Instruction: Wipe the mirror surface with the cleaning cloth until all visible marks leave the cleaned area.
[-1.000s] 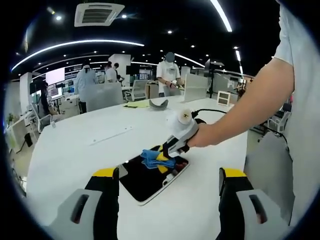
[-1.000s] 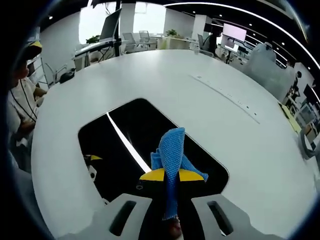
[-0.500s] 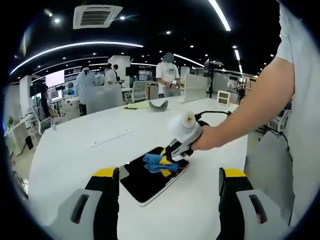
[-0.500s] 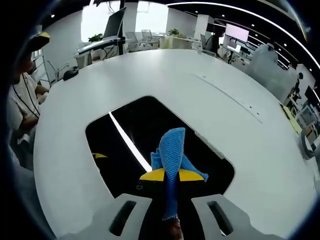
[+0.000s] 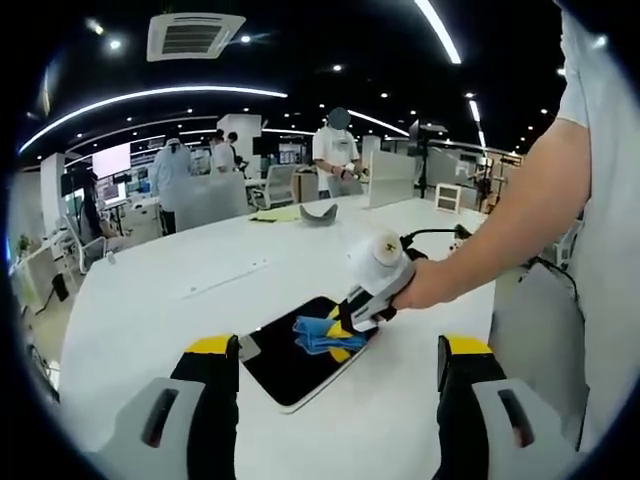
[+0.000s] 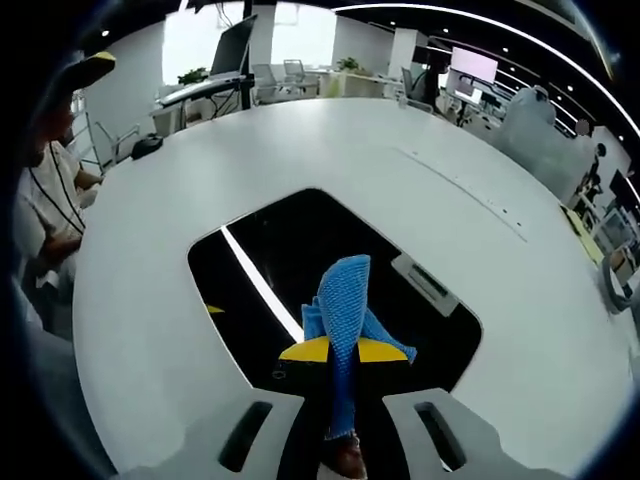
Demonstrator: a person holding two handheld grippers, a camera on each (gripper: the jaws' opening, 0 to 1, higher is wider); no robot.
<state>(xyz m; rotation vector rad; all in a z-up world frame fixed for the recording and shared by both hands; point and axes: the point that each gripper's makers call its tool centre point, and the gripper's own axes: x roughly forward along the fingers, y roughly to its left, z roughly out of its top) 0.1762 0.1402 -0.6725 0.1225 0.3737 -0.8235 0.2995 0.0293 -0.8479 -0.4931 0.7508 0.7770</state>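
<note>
A dark rectangular mirror (image 5: 285, 368) with a white rim lies flat on the white table (image 5: 150, 310). In the left gripper view, my right gripper (image 5: 340, 330), held by a hand, presses a blue cleaning cloth (image 5: 318, 335) onto the mirror's far right part. In the right gripper view, my right gripper (image 6: 342, 352) is shut on the cloth (image 6: 345, 295), which stands up between the yellow-tipped jaws over the mirror (image 6: 290, 250). The glass reflects a ceiling light strip. My left gripper (image 5: 338, 350) hovers in front of the mirror with its jaws wide apart and nothing between them.
A grey curved object (image 5: 318, 211) and yellow paper (image 5: 275, 211) lie at the table's far side. Several people (image 5: 338, 150) stand among desks beyond. A seated person (image 6: 45, 200) is at the table edge in the right gripper view. A black cable (image 5: 430, 235) trails from my right gripper.
My right gripper has slid the cloth across the mirror, rightward and a little nearer in the left gripper view. The left gripper has stayed put and open.
</note>
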